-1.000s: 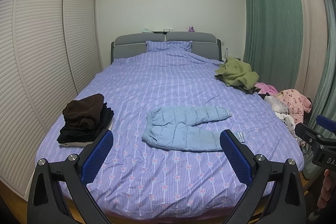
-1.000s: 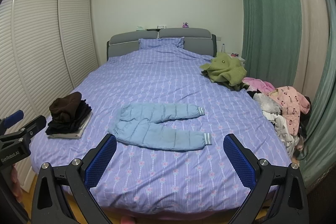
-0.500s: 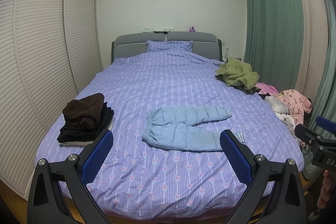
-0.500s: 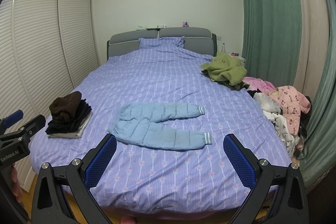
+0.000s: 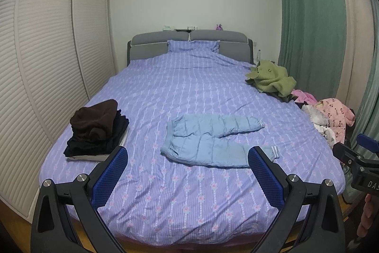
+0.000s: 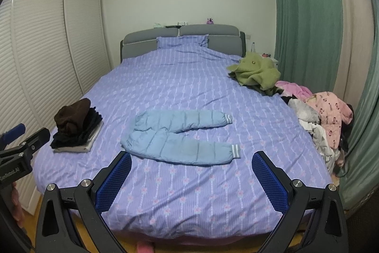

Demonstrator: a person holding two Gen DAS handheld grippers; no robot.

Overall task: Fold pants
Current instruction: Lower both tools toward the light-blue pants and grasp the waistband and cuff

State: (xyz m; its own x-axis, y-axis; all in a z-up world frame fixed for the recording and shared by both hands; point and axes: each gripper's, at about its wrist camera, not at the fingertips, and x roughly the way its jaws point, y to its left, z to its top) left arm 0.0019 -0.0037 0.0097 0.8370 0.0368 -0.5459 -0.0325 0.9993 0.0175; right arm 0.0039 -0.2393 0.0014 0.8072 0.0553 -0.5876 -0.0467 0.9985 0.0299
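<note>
Light blue padded pants (image 5: 213,140) lie flat on the purple bed (image 5: 189,193), waistband to the left, both legs pointing right and spread apart; they also show in the right wrist view (image 6: 180,136). My left gripper (image 5: 187,172) is open and empty, held near the foot of the bed, short of the pants. My right gripper (image 6: 191,177) is open and empty, likewise short of the pants. Each gripper shows at the edge of the other's view: the right (image 5: 355,158) and the left (image 6: 21,144).
A stack of folded dark clothes (image 5: 97,129) sits at the bed's left edge. A green garment (image 5: 270,80) and a pile of pink and white clothes (image 5: 329,115) lie along the right side. Slatted wardrobe doors (image 5: 47,63) stand left, green curtains (image 5: 312,23) right.
</note>
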